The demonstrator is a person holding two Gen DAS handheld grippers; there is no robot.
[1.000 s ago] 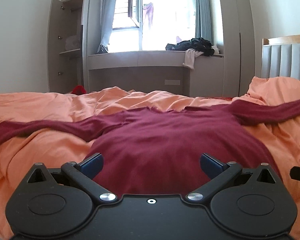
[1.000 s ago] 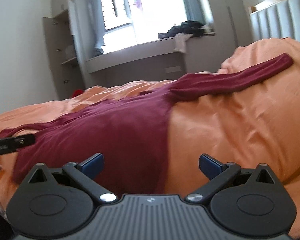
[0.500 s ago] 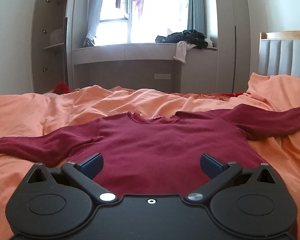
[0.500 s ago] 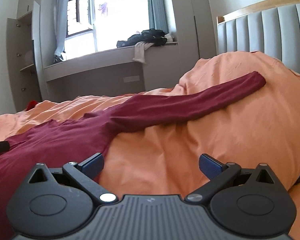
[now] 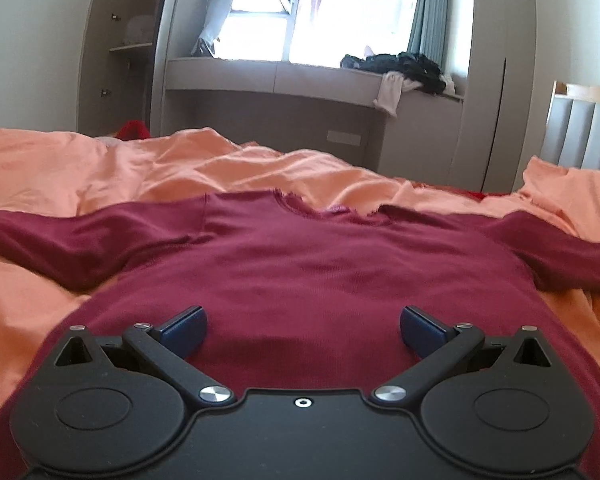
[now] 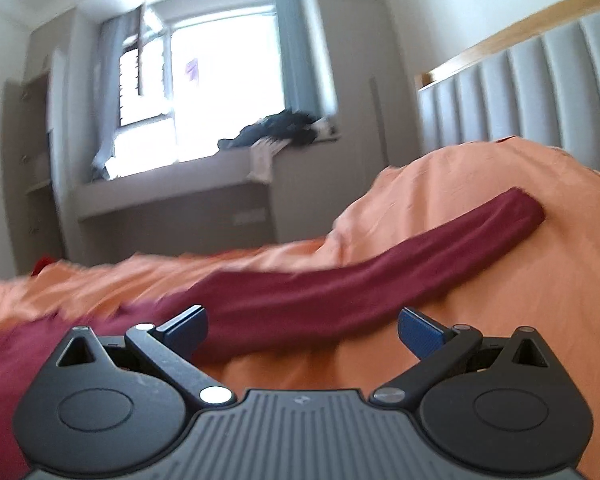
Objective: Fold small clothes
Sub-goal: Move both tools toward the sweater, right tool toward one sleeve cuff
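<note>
Maroon long-sleeved top (image 5: 300,264) lies flat on orange bedding (image 5: 80,168), sleeves spread. Left gripper (image 5: 302,330) over torso, right gripper (image 6: 302,330) facing right sleeve (image 6: 380,276); both wide, empty. Best: pinch sleeve near cuff, fold inward smoothly.

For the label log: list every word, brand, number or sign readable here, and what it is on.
None can be read.
Right hand-held gripper: a small embossed mark on its grey ribbed body, too small to read.
Maroon shirt: a tag at the collar, no legible text.
</note>
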